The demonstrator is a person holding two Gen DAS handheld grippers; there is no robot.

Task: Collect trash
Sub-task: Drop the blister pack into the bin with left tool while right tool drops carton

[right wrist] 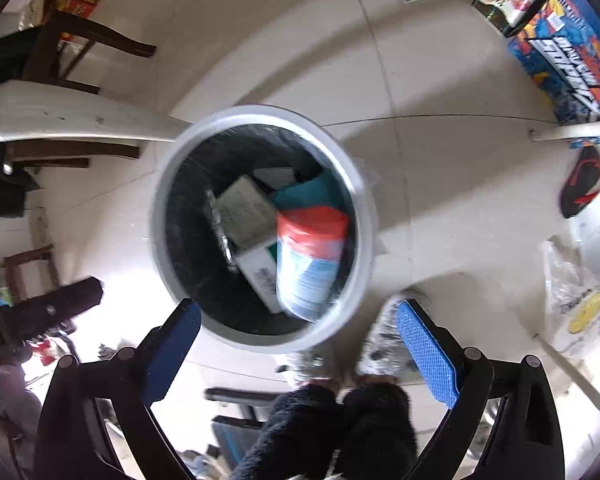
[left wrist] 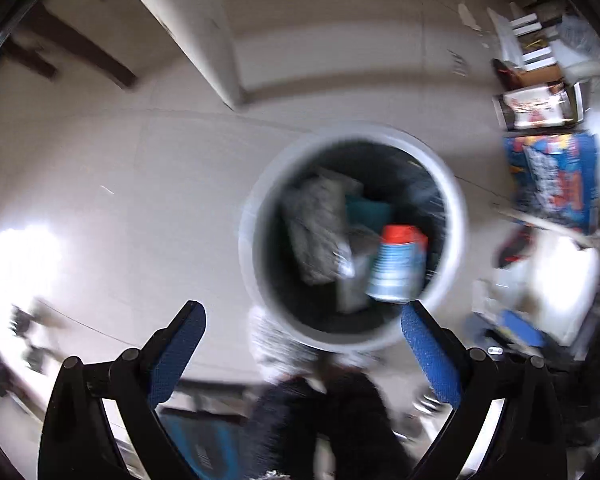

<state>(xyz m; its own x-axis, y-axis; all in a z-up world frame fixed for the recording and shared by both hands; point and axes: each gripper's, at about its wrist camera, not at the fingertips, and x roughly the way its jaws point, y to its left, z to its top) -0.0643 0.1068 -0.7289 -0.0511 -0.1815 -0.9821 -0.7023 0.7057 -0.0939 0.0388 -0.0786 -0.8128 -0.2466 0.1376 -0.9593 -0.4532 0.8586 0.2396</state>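
Both grippers hang above the round waste bin (right wrist: 260,344), looking straight down into it; the left gripper (left wrist: 303,320) has its blue pads (left wrist: 182,344) spread wide with nothing between them, and the right gripper (right wrist: 298,318) is likewise splayed and empty; the trash is already inside, resting on the black liner (right wrist: 188,248). The likeliest trouble, as I judge it, is that the tall canister (right wrist: 310,260) stands high on the heap, tilted against the rim side nearest the person's feet (right wrist: 380,344), so a further item dropped on it could glance off and roll onto the tiled floor (right wrist: 440,200); the motion blur in the left view suggests quick handling, and a fast pass this low could clip the rim and tip the light bin; a slipper toe touching or nearly touching its base could nudge it too. The bin is a smooth pale plastic cylinder with a thick rolled lip; the liner is thin, glossy and creased; the canister is a rigid cylinder with a red-orange lid and a pale blue printed wrap; beside it lie a speckled grey block (right wrist: 246,216), flat-faced and matte, a white carton (right wrist: 260,270) with sharp card edges, and something teal (right wrist: 312,196) partly buried; the pads are knurled blue rubber on hard black linkages.
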